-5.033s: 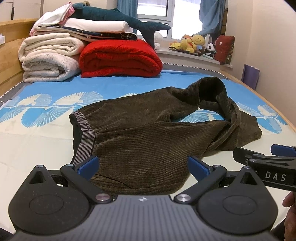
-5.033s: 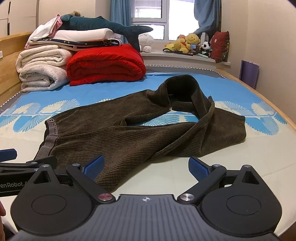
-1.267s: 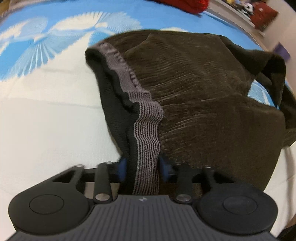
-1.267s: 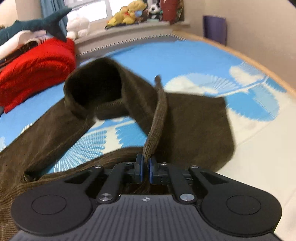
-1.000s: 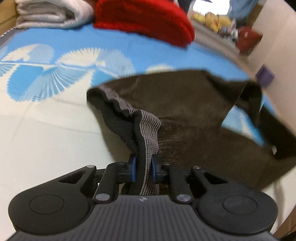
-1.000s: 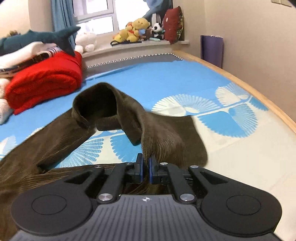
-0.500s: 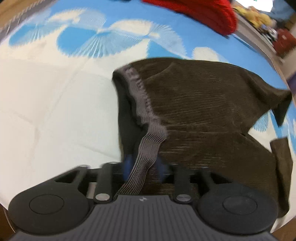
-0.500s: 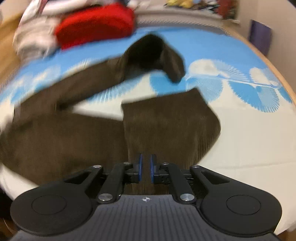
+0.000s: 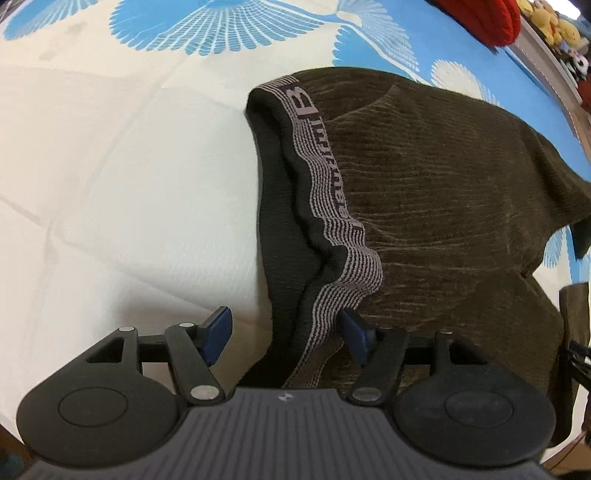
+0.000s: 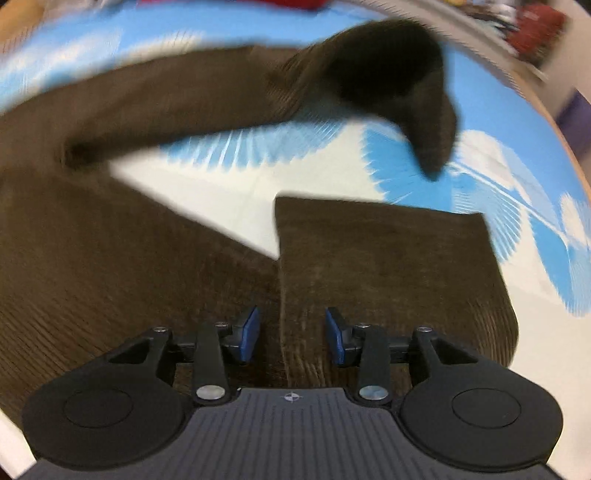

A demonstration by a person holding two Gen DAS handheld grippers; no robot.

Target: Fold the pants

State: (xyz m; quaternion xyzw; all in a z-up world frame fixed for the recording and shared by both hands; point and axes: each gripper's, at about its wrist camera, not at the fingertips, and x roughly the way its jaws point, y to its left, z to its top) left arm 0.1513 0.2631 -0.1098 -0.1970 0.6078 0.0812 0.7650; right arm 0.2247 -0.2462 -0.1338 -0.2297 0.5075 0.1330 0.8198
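On the bed (image 9: 110, 184), brown corduroy pants (image 9: 443, 177) lie spread. Left gripper (image 9: 284, 328): jaws just opening, well apart; grey striped waistband (image 9: 332, 236) between them, brushing the pad at 3 o'clock, unclamped. Right gripper (image 10: 291, 330): jaws just opening, partly apart; a pant-leg fold edge (image 10: 388, 266) between them, unpinched. Right view blurred; red bedding (image 9: 480, 14) cut off at 1 o'clock.
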